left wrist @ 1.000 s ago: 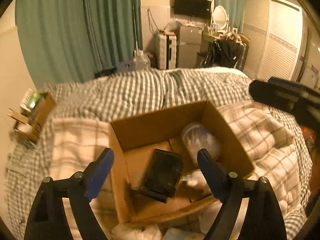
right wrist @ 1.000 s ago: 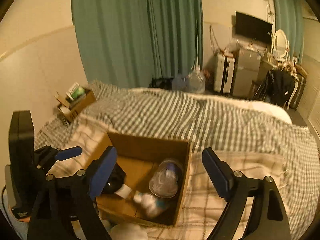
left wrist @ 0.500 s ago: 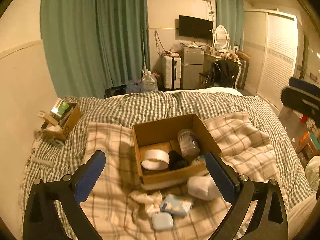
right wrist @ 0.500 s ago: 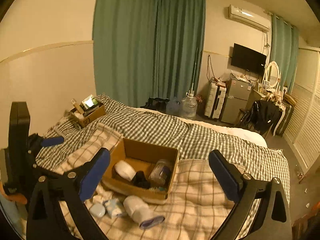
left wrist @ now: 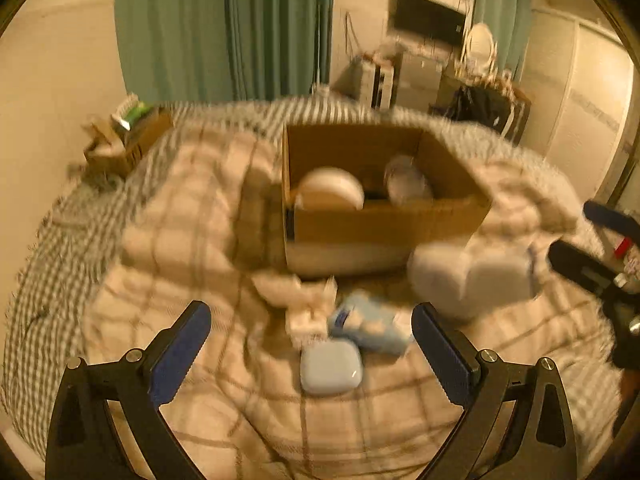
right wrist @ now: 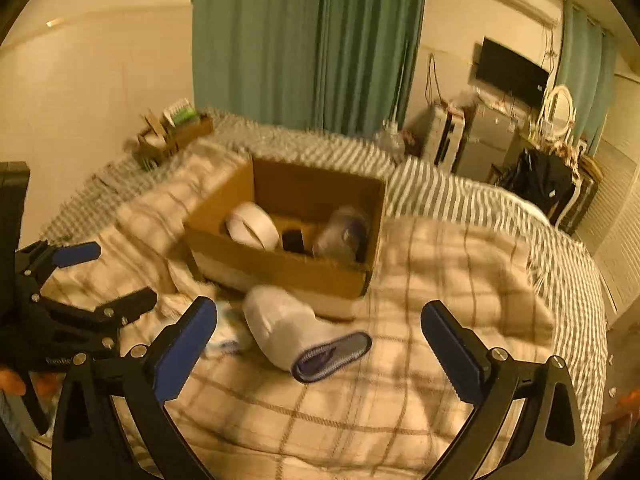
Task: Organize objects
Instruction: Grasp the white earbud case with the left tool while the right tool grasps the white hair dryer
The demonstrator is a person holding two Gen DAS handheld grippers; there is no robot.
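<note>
An open cardboard box (left wrist: 384, 224) (right wrist: 280, 268) sits on the bed with a white tape roll (left wrist: 330, 194) (right wrist: 252, 230), a black item (right wrist: 293, 241) and a clear jar (left wrist: 408, 184) (right wrist: 342, 236) inside. In front of it lie a small pale blue case (left wrist: 330, 366), a blue packet (left wrist: 370, 326), crumpled white paper (left wrist: 298, 296) and a white rolled bundle (left wrist: 468, 280) (right wrist: 288, 326). My left gripper (left wrist: 310, 344) is open just above the blue case. My right gripper (right wrist: 320, 334) is open over the white bundle. The left view is blurred.
A plaid blanket (right wrist: 440, 300) covers the checked bedsheet (right wrist: 460, 196). A small cardboard box of clutter (left wrist: 128, 140) (right wrist: 172, 136) sits at the bed's far left corner by the wall. Green curtains, a TV, luggage and wardrobe stand beyond the bed.
Both grippers pulled up and back from the box, then dropped closer toward the items lying in front of it. Both stayed open.
</note>
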